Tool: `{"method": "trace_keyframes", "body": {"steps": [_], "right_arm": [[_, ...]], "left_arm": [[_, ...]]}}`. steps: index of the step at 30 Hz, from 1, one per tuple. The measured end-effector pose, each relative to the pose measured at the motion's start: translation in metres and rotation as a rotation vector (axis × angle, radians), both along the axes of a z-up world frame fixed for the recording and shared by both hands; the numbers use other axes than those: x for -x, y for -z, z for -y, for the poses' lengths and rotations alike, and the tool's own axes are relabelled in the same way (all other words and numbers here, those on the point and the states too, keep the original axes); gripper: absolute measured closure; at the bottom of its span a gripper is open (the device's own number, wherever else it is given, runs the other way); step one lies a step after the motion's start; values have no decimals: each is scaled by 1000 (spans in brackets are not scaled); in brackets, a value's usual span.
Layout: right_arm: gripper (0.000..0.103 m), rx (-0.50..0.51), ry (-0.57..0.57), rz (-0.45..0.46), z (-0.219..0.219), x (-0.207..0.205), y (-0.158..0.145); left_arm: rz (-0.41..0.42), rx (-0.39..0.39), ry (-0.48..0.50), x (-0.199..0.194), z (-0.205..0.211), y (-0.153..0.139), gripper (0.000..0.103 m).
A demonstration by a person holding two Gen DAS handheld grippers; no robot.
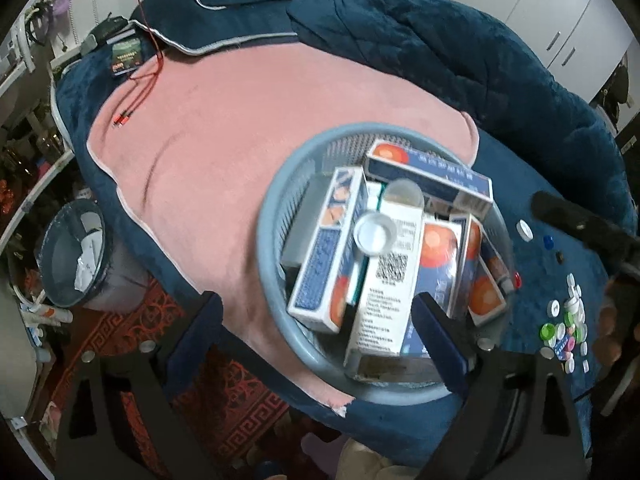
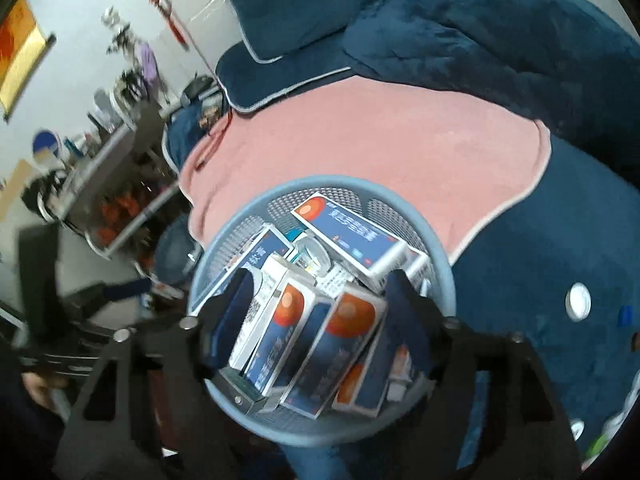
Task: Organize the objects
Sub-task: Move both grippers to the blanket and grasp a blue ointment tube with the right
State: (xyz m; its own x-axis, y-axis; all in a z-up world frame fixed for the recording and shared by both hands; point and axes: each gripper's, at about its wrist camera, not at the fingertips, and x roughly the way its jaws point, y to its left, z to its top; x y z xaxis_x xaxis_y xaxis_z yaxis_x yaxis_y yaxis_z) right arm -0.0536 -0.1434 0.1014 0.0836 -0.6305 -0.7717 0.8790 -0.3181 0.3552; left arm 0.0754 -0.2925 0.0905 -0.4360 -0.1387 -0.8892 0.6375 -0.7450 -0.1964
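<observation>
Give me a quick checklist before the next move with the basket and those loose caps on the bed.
1. Both grippers empty: ok. The left gripper and right gripper stand open, nothing between the fingers.
2. Room left in the blue basket: not ok. Boxes fill it to the rim.
3. White cap secure: cannot tell. It lies loose on top of a white box.
4. Loose caps gathered: not ok. They lie scattered on the blue blanket, outside the basket.
5. Basket steady: cannot tell. It sits on soft bedding, partly over the pink towel.

pink towel (image 1: 248, 128) on blue bedding (image 1: 440, 40); red cable (image 1: 140, 92) | floor bin (image 1: 72, 256)
</observation>
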Motion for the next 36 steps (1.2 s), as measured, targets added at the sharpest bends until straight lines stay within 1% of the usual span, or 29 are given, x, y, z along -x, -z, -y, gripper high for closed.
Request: {"method": "trace_keyframes", "body": {"steps": [4, 6, 8, 9, 10, 11, 12, 14, 15, 18, 20, 21, 22, 24, 26, 27, 28, 29, 30, 33, 36], "right_arm": [[32, -12, 64, 5, -28, 10, -8], [32, -9, 117, 13, -46, 19, -15], [30, -26, 174, 30, -62, 29, -16], [22, -43, 217, 50, -76, 36, -14], [9, -55, 245, 63, -87, 40, -12], [5, -66, 285, 78, -104, 44, -9], [0, -75, 320, 90, -116, 49, -5], [0, -96, 381, 106, -147, 62, 1], [0, -110, 434, 113, -170, 72, 6], [0, -130, 556, 152, -217, 97, 18], [0, -153, 596, 164, -232, 106, 29], [0, -158, 595, 153, -234, 105, 33], [0, -164, 581, 138, -232, 103, 37], [0, -178, 503, 109, -218, 96, 46], [1, -191, 370, 81, -192, 82, 59], [6, -207, 281, 51, -169, 71, 68], [11, -220, 221, 26, -154, 64, 74], [23, -236, 170, 4, -140, 58, 82], [30, -255, 109, -18, -121, 51, 92], [30, -272, 15, -38, -89, 41, 114], [30, -264, -52, -77, -64, 37, 124]], "left_arm": [[-25, -3, 15, 4, -10, -6, 7], [-43, 13, 41, 12, -20, -14, 6], [-62, 32, 76, 22, -34, -21, 5], [-75, 40, 99, 29, -44, -24, 4], [-85, 49, 122, 35, -54, -27, 3], [-94, 61, 157, 44, -68, -30, 1], [-101, 68, 186, 51, -78, -31, 1], [-110, 80, 259, 68, -105, -31, 1], [-106, 81, 285, 75, -116, -29, 1], [-83, 64, 365, 94, -149, -18, 1], [-71, 58, 402, 100, -166, -11, 1], [-69, 57, 409, 102, -170, -9, 1], [-66, 60, 408, 103, -173, -8, 1], [-54, 79, 378, 101, -172, -9, 1], [-44, 96, 336, 95, -160, -11, 1], [-41, 105, 320, 91, -154, -13, 1], [-37, 116, 303, 87, -148, -14, 1], [-29, 136, 285, 81, -140, -18, 1], [-21, 149, 273, 76, -135, -19, 1], [6, 183, 246, 59, -117, -24, 1], [30, 208, 237, 53, -107, -23, 1]]}}
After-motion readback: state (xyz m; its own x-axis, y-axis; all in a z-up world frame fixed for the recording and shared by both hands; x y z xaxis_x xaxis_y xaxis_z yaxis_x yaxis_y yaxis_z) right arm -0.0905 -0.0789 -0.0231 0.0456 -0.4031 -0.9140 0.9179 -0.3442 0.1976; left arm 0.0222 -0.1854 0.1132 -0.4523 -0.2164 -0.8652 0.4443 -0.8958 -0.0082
